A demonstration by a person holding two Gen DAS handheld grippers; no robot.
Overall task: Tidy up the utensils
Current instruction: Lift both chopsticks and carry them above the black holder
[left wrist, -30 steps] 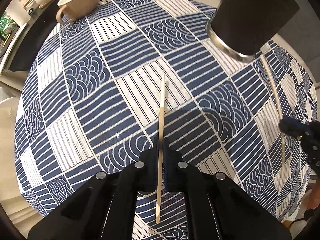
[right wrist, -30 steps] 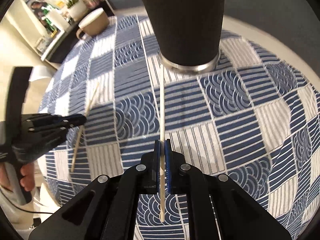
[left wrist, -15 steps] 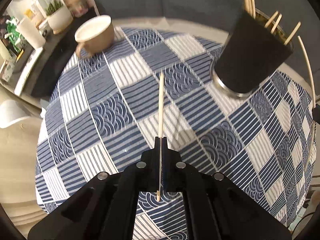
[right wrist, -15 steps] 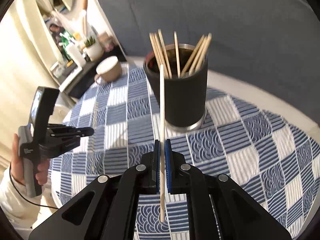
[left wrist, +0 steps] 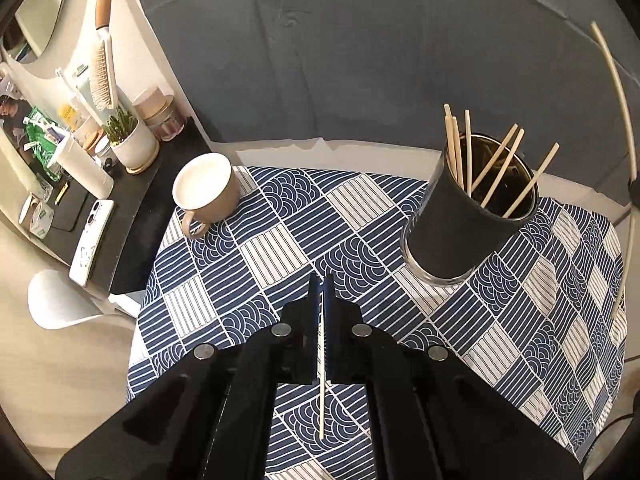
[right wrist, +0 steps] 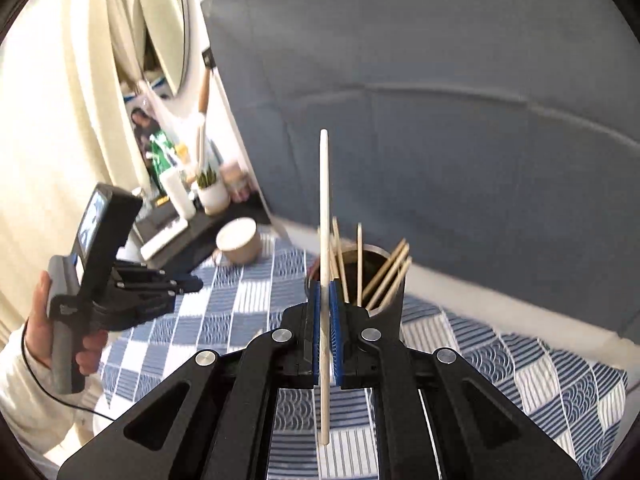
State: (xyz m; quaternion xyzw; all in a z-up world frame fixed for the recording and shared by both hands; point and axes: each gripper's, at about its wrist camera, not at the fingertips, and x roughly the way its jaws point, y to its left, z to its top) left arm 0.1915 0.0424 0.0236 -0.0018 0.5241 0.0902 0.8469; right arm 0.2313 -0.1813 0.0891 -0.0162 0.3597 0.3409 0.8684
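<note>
A black cup holder [left wrist: 460, 236] with several chopsticks in it stands on the blue-and-white tablecloth [left wrist: 280, 248]. My left gripper [left wrist: 322, 280] is shut on a pale chopstick [left wrist: 321, 380], lifted above the cloth, left of the holder. The stick shows between the fingers and trails back toward the camera. My right gripper [right wrist: 325, 286] is shut on another chopstick [right wrist: 324, 200], which stands upright above the fingertips, just in front of the holder [right wrist: 390, 300]. That stick also shows at the right edge of the left wrist view [left wrist: 618, 80]. A hand [right wrist: 40, 320] holds the left gripper [right wrist: 192, 282].
A beige mug [left wrist: 208, 192] sits at the cloth's far left corner. Beyond it, a dark side shelf [left wrist: 132, 216] carries a phone [left wrist: 90, 248], a potted plant [left wrist: 132, 144] and jars. A grey sofa [left wrist: 360, 60] backs the table. A white stool [left wrist: 56, 300] stands at left.
Both grippers have risen off the cloth with their chopsticks and tilted up, bringing the holder's rim into view. The left chopstick no longer pokes out ahead of its fingertips.
</note>
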